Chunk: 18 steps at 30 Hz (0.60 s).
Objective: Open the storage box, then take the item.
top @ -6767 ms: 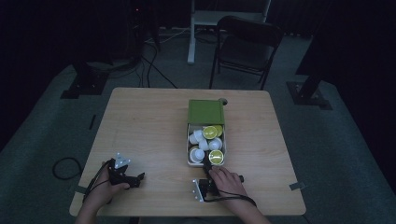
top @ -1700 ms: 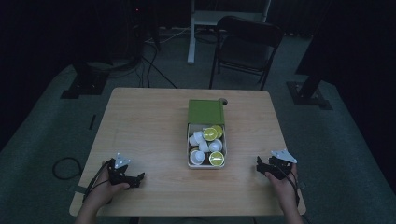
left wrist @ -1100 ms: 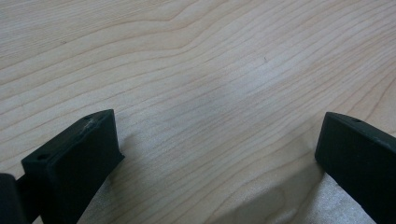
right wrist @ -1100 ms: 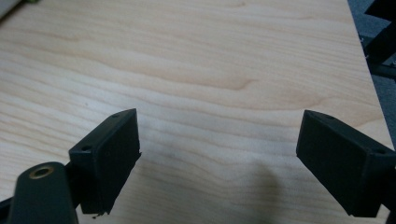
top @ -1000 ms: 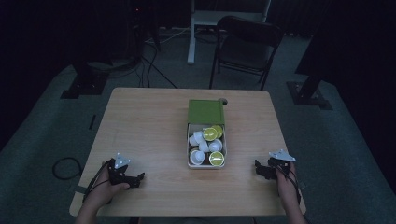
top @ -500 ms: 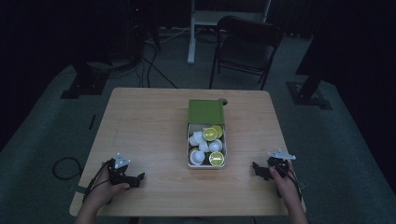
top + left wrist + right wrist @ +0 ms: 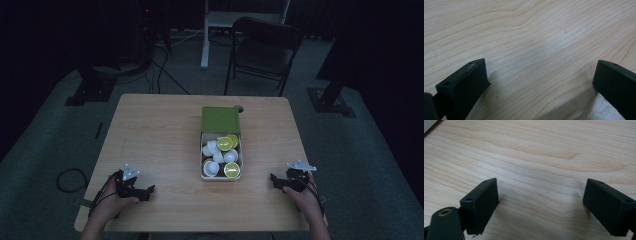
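Observation:
A white box with a green lid folded back stands at the middle of the wooden table. Several white and lime-topped capsules lie in it. My left gripper rests low on the table near the front left edge, jaws wide open over bare wood. My right gripper rests near the front right edge, pointing toward the box, open with bare wood between its jaws.
A dark chair stands behind the table. Stand bases and cables lie on the floor at the back left. A cable loop trails off the table's left side.
My right gripper has crept leftward along the front edge toward the box since it left the box area. The left gripper has stayed still.

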{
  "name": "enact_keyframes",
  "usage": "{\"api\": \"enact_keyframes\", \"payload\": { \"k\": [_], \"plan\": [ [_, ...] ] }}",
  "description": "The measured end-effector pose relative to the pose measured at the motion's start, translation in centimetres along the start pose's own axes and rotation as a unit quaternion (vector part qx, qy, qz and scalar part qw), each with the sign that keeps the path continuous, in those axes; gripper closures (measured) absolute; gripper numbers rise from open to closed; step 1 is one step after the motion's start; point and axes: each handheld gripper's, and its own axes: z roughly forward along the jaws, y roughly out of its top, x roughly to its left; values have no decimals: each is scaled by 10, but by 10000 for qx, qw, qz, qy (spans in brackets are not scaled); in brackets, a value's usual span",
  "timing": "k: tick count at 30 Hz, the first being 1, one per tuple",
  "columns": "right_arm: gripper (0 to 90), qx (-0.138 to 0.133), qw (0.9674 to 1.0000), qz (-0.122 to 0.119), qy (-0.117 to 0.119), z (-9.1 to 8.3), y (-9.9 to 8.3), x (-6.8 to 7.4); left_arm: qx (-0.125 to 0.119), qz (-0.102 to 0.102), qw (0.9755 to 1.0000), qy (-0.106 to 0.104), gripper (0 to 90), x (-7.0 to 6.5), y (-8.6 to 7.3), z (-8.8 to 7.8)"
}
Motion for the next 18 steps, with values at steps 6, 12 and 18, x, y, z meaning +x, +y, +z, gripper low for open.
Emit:
{"api": "enact_keyframes", "payload": {
  "k": [6, 12, 18],
  "plan": [
    [125, 0, 10000, 1, 0, 0, 0, 0, 1, 105, 9999, -85, 3, 0, 0, 0],
    [125, -1, 10000, -1, -1, 0, 0, 0, 13, 247, 9996, -136, 13, -1, 1, -2],
    [125, -1, 10000, -2, -1, 0, 0, 0, -55, 297, 9993, -205, 13, -1, 5, -4]
  ]
}}
